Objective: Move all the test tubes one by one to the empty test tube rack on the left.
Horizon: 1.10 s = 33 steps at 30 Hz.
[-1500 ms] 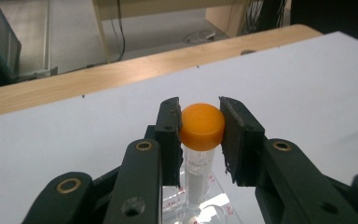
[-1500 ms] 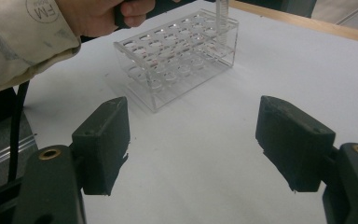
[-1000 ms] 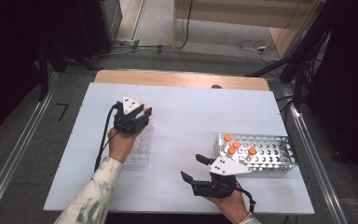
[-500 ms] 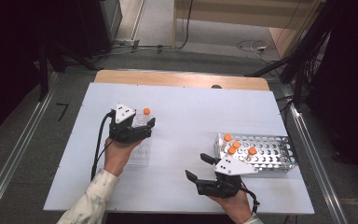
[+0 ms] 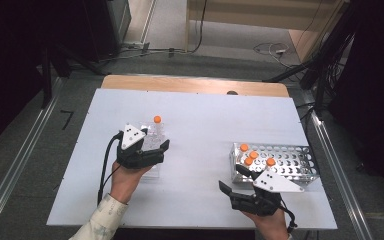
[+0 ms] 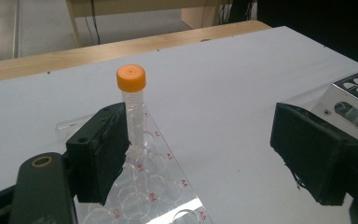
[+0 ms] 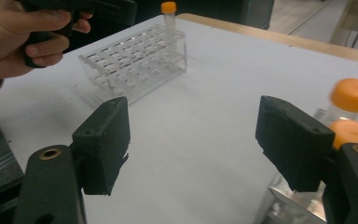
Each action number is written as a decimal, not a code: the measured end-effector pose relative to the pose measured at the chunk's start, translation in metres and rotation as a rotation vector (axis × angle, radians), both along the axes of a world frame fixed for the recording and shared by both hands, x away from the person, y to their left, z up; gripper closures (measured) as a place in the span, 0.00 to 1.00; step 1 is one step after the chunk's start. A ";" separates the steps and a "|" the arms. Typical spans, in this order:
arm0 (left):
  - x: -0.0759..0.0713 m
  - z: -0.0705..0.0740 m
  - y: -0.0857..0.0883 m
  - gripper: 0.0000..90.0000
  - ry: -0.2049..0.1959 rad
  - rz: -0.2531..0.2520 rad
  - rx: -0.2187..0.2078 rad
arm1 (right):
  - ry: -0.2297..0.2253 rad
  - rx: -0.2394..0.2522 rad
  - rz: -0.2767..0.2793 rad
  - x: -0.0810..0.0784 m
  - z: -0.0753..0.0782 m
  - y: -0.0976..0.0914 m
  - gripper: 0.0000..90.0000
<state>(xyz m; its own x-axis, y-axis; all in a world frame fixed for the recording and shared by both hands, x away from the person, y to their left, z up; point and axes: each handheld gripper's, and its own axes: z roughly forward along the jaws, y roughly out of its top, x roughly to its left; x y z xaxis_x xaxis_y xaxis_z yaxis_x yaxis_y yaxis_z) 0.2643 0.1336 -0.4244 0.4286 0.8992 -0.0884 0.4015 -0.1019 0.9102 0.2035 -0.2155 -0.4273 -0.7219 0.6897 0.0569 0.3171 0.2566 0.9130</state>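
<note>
A clear plastic tube rack [image 5: 150, 150] lies on the left of the white table [image 5: 205, 120]. One orange-capped tube [image 5: 157, 122] stands upright in its far corner. My left gripper [image 5: 159, 141] hovers open over that rack. In the left gripper view the tube [image 6: 131, 100] rises just beyond the left jaw, outside the open left gripper [image 6: 200, 154]. A metal rack [image 5: 290, 157] on the right holds several orange-capped tubes [image 5: 252, 156]. My right gripper [image 5: 232, 178] stands open at its near left corner. In the right gripper view the right gripper [image 7: 193, 140] is empty, with the orange caps [image 7: 354, 95] beside its right jaw.
A wooden strip [image 5: 195, 85] borders the table's far edge. Cables [image 5: 275, 50] lie on the floor beyond it. The right gripper view shows the person's left hand [image 7: 23, 37] near the clear rack [image 7: 135, 60]. Bare white table [image 5: 205, 150] lies between the two racks.
My left gripper has drawn back toward the person, off the clear rack's far end, and the orange-capped tube now stands free there. The right gripper has drifted slightly right.
</note>
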 end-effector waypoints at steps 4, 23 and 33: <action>-0.002 0.001 0.000 0.21 0.003 -0.006 0.001 | -0.020 0.007 -0.038 -0.002 0.004 -0.013 0.28; -0.003 0.000 0.000 0.19 0.007 -0.016 -0.003 | -0.074 -0.001 -0.247 -0.002 0.005 -0.058 0.28; -0.003 -0.001 -0.001 0.18 0.006 -0.014 -0.007 | -0.073 -0.021 -0.353 0.012 -0.012 -0.071 0.29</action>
<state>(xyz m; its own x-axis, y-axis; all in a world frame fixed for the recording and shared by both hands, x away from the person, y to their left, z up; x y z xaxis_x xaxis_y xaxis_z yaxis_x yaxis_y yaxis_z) 0.2612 0.1325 -0.4251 0.4408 0.8923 -0.0970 0.4054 -0.1015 0.9085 0.2150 -0.2869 -0.4396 -0.4409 0.8976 -0.0032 0.3234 0.1622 0.9323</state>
